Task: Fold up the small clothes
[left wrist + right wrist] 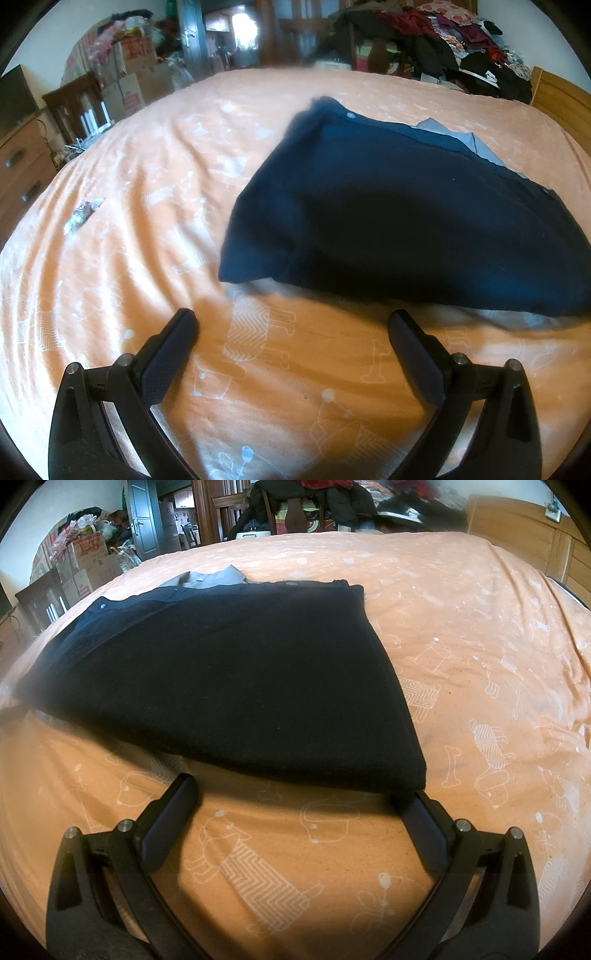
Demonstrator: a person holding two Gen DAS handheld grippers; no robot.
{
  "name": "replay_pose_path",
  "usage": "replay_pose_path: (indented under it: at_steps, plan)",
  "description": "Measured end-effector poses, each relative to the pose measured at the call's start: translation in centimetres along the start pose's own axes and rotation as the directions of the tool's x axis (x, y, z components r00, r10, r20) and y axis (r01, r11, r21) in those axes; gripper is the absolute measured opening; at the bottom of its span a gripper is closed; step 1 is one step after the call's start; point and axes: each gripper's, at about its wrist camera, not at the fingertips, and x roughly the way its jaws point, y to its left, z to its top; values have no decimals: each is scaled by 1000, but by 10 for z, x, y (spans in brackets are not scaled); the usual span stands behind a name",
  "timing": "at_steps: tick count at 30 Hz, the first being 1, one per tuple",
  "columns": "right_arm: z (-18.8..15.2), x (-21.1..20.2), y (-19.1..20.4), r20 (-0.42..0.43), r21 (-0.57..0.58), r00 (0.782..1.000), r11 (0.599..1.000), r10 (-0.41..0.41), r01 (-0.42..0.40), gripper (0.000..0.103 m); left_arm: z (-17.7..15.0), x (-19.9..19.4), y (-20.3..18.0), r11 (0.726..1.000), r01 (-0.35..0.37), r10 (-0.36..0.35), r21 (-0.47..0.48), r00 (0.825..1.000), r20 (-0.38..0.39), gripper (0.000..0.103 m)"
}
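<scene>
Just ahead of both spread claws, left claw [291,332] and right claw [304,794], folded navy garment [229,686] on orange bedsheet [480,646], near corner touching right claw's right finger [424,823].

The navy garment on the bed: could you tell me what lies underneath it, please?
A grey piece of cloth pokes out from beneath the navy garment at its far edge; the rest is covered. Around it lies the orange bedsheet.

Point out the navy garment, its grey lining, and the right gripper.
navy garment [229,686]: right wrist view, middle of top panel.
grey lining [210,579]: right wrist view, far edge.
right gripper [299,794]: right wrist view, between fingertips.
</scene>
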Motion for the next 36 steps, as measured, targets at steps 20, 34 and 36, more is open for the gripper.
replay_pose_path:
  at_steps: [20,34,36]
  plan:
    - [-1,0,1,3,-3,1000,1000,-2,2,103,1,1,0,1000,-6,6,6,1000,2,103]
    - [-1,0,1,2,-3,1000,1000,-1,1,103,2,3,-3,1000,-20,20,14,1000,6,103]
    - [-1,0,1,2,-3,1000,1000,-1,1,103,2,3,-3,1000,-20,20,14,1000,6,103]
